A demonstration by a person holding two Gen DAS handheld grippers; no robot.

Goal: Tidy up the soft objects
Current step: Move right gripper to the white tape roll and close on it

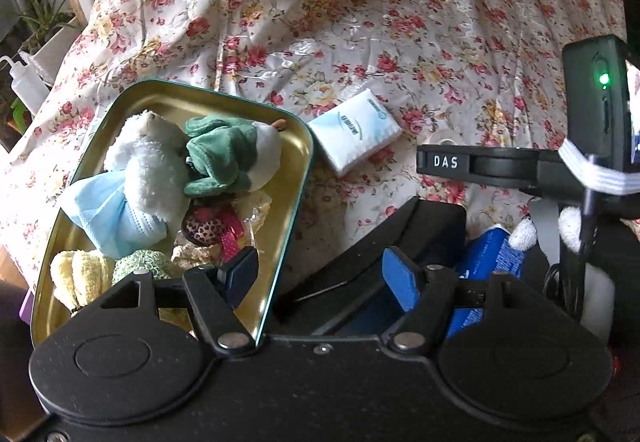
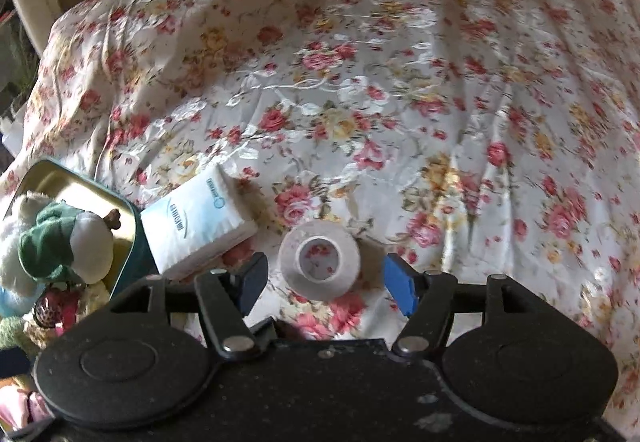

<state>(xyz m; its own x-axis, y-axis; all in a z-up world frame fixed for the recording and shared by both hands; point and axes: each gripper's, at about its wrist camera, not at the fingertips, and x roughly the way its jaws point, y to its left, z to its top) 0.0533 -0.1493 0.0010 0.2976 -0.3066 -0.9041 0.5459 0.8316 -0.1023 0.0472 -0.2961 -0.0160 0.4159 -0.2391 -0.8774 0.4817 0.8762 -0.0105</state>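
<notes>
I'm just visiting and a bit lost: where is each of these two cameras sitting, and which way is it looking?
Left wrist: rides the left gripper, looking down at the tin of soft toys; its own open fingers and the other gripper's body show.
Right wrist: rides the right gripper, looking down at the tape roll between open fingers.
Both show the tin, tissue pack and floral bedspread.

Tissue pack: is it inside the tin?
No. The tissue pack lies on the floral bedspread, just outside the tin, beside its corner.
</notes>
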